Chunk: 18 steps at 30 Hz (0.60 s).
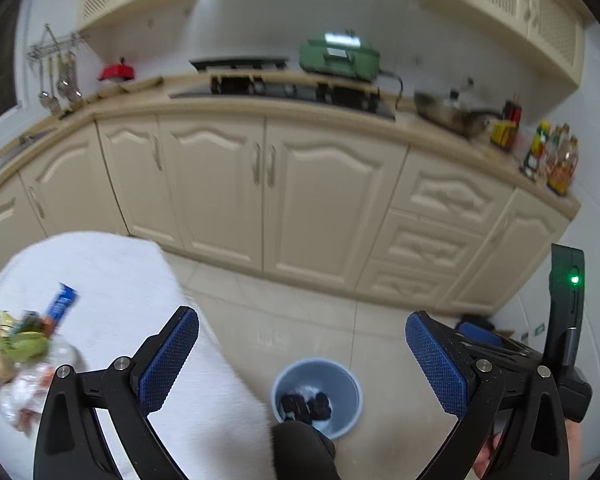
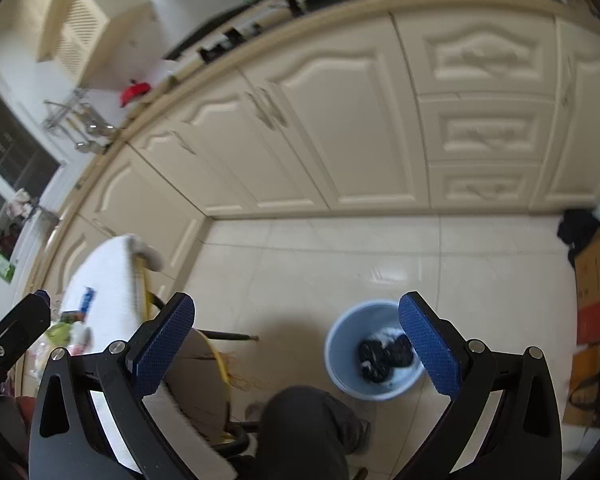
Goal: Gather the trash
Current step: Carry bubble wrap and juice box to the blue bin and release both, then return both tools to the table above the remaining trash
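Observation:
A light blue trash bin (image 1: 317, 396) stands on the tiled floor with dark and white trash inside; it also shows in the right wrist view (image 2: 374, 350). A pile of wrappers and plastic trash (image 1: 16, 356) lies on the white-covered table (image 1: 140, 280), with a blue packet (image 1: 62, 304) beside it. My left gripper (image 1: 302, 364) is open and empty, above the table edge and the bin. My right gripper (image 2: 296, 346) is open and empty, above the floor left of the bin. The right gripper's body (image 1: 564, 320) shows at the right of the left wrist view.
Cream kitchen cabinets (image 1: 268, 184) run along the back, with a stove (image 1: 284, 88), a green appliance (image 1: 340, 58) and bottles (image 1: 556, 156) on the counter. A person's dark-trousered knee (image 2: 300, 428) is below. Cardboard boxes (image 2: 592, 292) stand at the right.

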### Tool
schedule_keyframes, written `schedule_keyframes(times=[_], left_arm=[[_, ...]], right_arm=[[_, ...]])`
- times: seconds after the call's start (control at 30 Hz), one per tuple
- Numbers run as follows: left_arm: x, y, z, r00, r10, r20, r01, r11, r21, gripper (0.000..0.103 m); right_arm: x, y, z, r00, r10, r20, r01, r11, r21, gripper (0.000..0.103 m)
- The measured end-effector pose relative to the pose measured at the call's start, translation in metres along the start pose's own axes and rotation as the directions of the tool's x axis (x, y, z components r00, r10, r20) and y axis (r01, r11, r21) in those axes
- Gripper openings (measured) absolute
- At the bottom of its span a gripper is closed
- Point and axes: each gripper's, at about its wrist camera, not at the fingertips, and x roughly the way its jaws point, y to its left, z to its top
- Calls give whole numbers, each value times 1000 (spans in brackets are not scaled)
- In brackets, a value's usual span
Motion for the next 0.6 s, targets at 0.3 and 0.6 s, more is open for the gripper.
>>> schedule_keyframes(times=[0.3,0.6], left_arm=[[-129,46,-63,984,101,144,-94,994,-55,102],[-221,81,-117,945,225,238,-193,970,-147,102]], right_arm=[[-46,96,3,989,108,97,-91,981,-169,103],[-77,183,-11,964,219,151,-164,936,-312,103]])
